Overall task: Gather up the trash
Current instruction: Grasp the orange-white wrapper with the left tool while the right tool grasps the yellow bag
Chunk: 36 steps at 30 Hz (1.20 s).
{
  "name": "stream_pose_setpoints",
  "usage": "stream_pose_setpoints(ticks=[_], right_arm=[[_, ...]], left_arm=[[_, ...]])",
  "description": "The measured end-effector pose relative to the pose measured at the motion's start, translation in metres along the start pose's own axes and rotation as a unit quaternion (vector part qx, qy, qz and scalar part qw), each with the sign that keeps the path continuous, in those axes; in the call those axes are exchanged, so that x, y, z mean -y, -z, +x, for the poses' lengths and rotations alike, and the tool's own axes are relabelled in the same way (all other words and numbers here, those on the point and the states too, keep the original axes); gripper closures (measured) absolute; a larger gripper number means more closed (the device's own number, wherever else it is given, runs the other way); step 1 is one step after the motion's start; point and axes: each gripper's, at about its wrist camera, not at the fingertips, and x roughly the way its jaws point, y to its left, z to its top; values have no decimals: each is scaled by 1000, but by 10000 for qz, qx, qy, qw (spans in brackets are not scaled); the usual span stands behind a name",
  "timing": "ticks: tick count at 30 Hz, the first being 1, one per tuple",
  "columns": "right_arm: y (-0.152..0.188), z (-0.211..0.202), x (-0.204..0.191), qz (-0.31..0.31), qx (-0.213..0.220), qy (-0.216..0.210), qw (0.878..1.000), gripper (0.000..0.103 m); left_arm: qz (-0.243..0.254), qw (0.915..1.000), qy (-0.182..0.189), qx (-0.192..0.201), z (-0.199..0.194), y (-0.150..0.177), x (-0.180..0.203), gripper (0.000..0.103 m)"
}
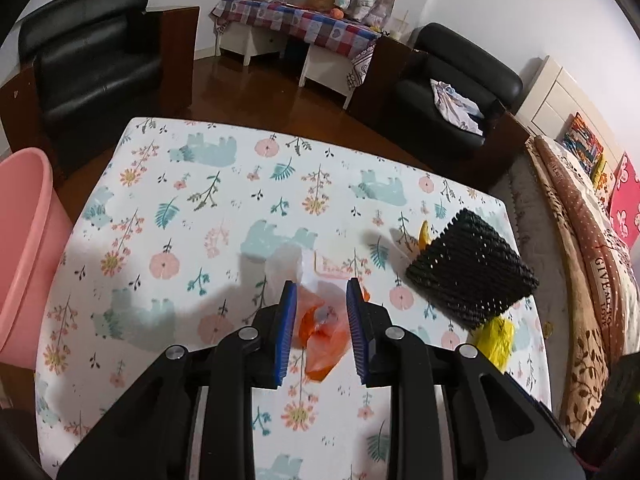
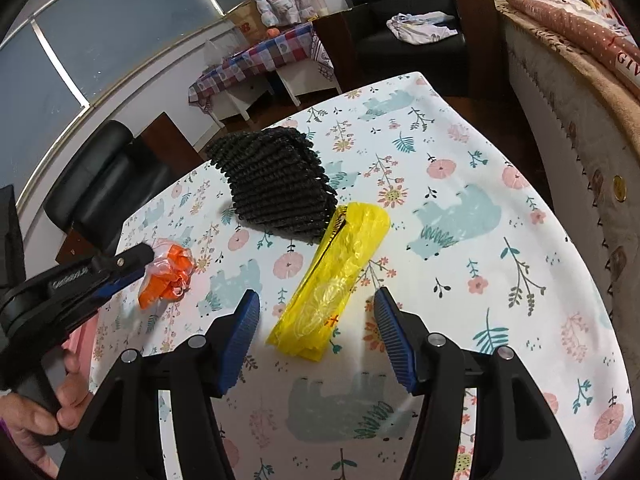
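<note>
Clearly, our surface (image 1: 168, 216) with its slick printed cloth is the biggest risk: pressing down could bunch it and drag everything. Off its left edge stands the pink bin (image 1: 24, 248), so a loose carry could drop trash short. The black woven mat (image 2: 276, 184) overlaps the yellow bag (image 2: 336, 276); our right gripper (image 2: 318, 336) straddles it, released. Our left gripper (image 1: 320, 332) brackets the orange bag (image 1: 320, 336), jaws apart, so crinkly film may slip.

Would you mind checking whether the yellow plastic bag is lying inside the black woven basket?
No, the yellow plastic bag lies flat on the tablecloth beside the black woven basket.
</note>
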Motion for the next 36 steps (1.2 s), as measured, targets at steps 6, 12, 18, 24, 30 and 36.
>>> stream_pose_setpoints(ticks=[6, 12, 18, 24, 30, 36], right_arm=[[1, 3, -3, -39, -31, -17, 10000, 44], [1, 3, -3, -26, -28, -33, 10000, 44], [1, 4, -2, 6, -20, -73, 10000, 44], [1, 4, 1, 39, -16, -130, 9999, 44], [1, 4, 2, 71, -11, -133, 9999, 47], [2, 3, 7, 227, 10, -108, 9997, 60]], left_arm=[[61, 9999, -156, 21, 5, -3, 3, 77], [449, 9987, -219, 69, 4, 7, 10, 77], [734, 9966, -231, 282, -9, 22, 8, 85], [685, 9965, -219, 424, -24, 25, 2, 102], [568, 9963, -226, 611, -51, 28, -7, 102], [408, 9960, -188, 769, -79, 38, -23, 102]])
